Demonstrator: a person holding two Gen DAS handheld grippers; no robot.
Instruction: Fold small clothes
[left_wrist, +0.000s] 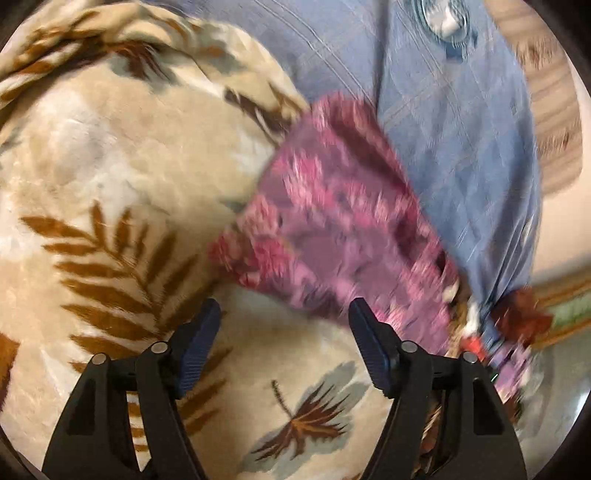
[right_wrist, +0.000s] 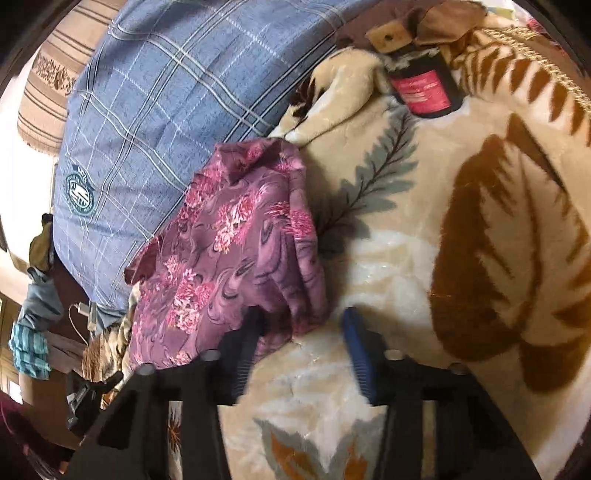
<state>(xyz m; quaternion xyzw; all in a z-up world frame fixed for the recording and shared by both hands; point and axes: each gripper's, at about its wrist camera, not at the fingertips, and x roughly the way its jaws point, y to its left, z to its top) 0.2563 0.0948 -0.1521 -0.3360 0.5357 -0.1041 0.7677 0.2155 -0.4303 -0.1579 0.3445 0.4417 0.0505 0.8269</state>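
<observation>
Both grippers (left_wrist: 284, 314) (right_wrist: 301, 325) seemingly off garment (right_wrist: 229, 258)

The garment (right_wrist: 236, 254) is purple-mauve, printed with pink flower clusters and dark swirling lines — in the left wrist view (left_wrist: 332, 221) it blurs to pink and magenta. The blanket (right_wrist: 424, 258) is cream, with large rust-brown fern leaves, grey-green fronds and white patches; its edge carries brown stripes. The pillow (right_wrist: 155, 110) is blue, crossed by white and pale plaid lines, with a teal-and-white badge. A dark bottle (right_wrist: 424, 86) bears a red label. Both grippers are black with blue ribbed pads (left_wrist: 195, 350) — the right's pads (right_wrist: 356, 354) brighter blue.
</observation>
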